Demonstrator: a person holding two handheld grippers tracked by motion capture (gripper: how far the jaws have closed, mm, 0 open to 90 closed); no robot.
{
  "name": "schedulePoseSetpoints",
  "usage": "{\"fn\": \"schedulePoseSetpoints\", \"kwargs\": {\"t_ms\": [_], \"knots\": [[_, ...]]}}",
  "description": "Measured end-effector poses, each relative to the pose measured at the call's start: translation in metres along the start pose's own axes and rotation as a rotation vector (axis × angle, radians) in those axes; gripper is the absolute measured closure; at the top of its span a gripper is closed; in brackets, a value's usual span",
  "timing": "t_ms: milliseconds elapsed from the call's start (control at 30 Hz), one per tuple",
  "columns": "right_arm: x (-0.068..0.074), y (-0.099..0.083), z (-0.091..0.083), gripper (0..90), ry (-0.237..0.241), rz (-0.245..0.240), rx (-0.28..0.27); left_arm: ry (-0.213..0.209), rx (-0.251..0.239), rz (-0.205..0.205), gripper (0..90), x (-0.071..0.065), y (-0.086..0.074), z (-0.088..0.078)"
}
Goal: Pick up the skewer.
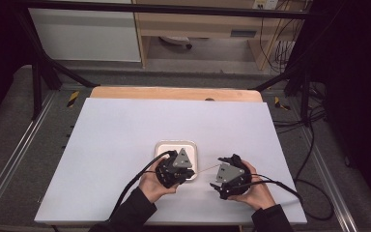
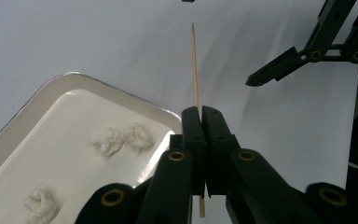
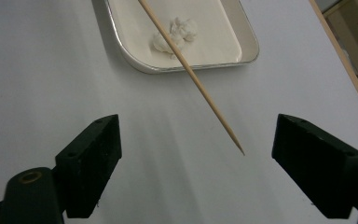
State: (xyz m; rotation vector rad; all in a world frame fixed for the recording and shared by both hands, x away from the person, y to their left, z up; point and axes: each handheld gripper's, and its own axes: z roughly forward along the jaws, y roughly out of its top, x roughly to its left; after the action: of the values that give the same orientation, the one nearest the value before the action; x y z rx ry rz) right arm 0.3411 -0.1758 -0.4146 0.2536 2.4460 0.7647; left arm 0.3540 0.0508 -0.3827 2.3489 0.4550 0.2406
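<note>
- Two black two-jaw grippers work at the near edge of a white table top (image 1: pixel 125 140), each held in one of the person's hands.
- The left gripper (image 2: pixel 200 114) has its jaws pressed together on a thin, pointed wooden skewer (image 2: pixel 195 65); the short butt end sticks out behind the pads, and the long shaft runs forward to a sharp tip above the table.
- In the high view the left gripper (image 1: pixel 176 169) sits over the near right corner of a white, round-cornered, shallow tray with a metallic rim (image 1: pixel 162 145), and the skewer (image 1: pixel 205 168) stretches from it toward the right gripper (image 1: pixel 224 176).
- The right gripper (image 3: pixel 196 163) has its jaws spread wide with nothing between the pads; the skewer's tip (image 3: pixel 214 109) hangs in the air just ahead of the gap, touching neither jaw.
- The tray (image 2: pixel 46 91) lies just beside the left gripper; in it rest small white, crumpled lumps, one pair near the middle (image 2: pixel 121 139) and another nearer the corner (image 2: pixel 41 205).
- In the right gripper view the skewer crosses above the tray's rim (image 3: pixel 135 58) and over one white lump (image 3: pixel 184 30).
</note>
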Motion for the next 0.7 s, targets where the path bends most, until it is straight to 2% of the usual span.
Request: {"fn": "schedulePoseSetpoints", "kwargs": {"t_ms": [33, 100, 467, 667, 700], "knots": [[0.0006, -0.0003, 0.0004, 20.6, 0.001, -0.025, -0.006, -0.001, 0.0, 0.004, 88.9, -0.0008, 0.0008, 0.0006], [0.0009, -0.0003, 0.0001, 22.5, 0.005, -0.032, -0.006, -0.006, 0.005, 0.009, 88.9, -0.0019, 0.0023, 0.0017], [0.0003, -0.0021, -0.0004, 45.2, -0.003, -0.169, -0.025, -0.026, 0.016, 0.027, 88.9, -0.0067, 0.0074, 0.0067], [0.0024, -0.0016, 0.001, 54.5, 0.002, -0.252, -0.016, -0.037, 0.027, 0.032, 88.9, -0.0081, 0.0093, 0.01], [0.0024, -0.0016, 0.001, 54.5, 0.002, -0.252, -0.016, -0.037, 0.028, 0.03, 88.9, -0.0084, 0.0095, 0.0104]]}}
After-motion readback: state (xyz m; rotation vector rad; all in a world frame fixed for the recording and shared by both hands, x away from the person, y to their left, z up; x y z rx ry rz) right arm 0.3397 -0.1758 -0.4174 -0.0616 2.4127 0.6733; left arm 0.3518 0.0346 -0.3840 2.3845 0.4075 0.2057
